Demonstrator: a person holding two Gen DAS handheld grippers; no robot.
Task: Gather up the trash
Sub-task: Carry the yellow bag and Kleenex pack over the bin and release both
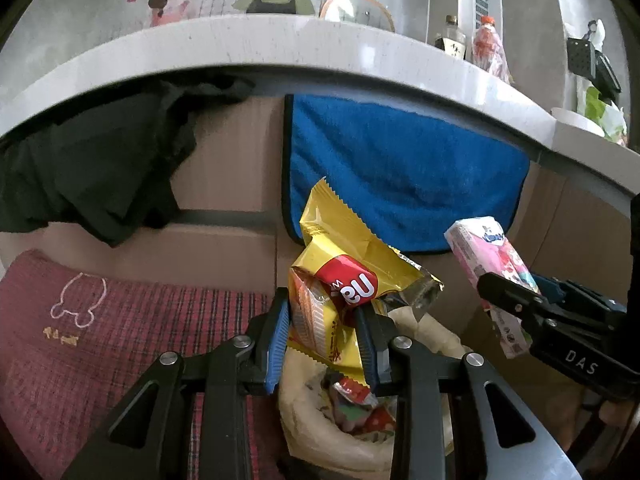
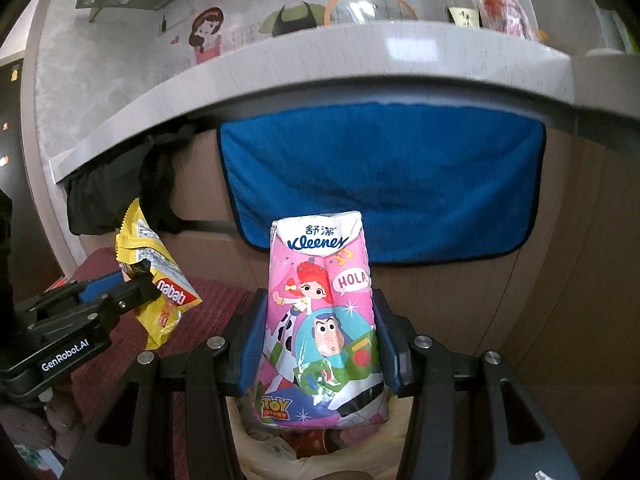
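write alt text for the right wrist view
The right hand-held gripper holds a pink Kleenex tissue pack upright above a trash bag. At left, the left hand-held gripper grips a yellow snack wrapper; a blue towel hangs behind.

Left tongs (image 1: 326,334) and right tongs (image 2: 320,340), side by side below the bench (image 1: 240,46) edge, each tilted downward and clamped on a packet.

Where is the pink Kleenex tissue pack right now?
The pink Kleenex tissue pack stands upright, clamped in the right tool, before the blue towel and above the cream-lined trash bag.
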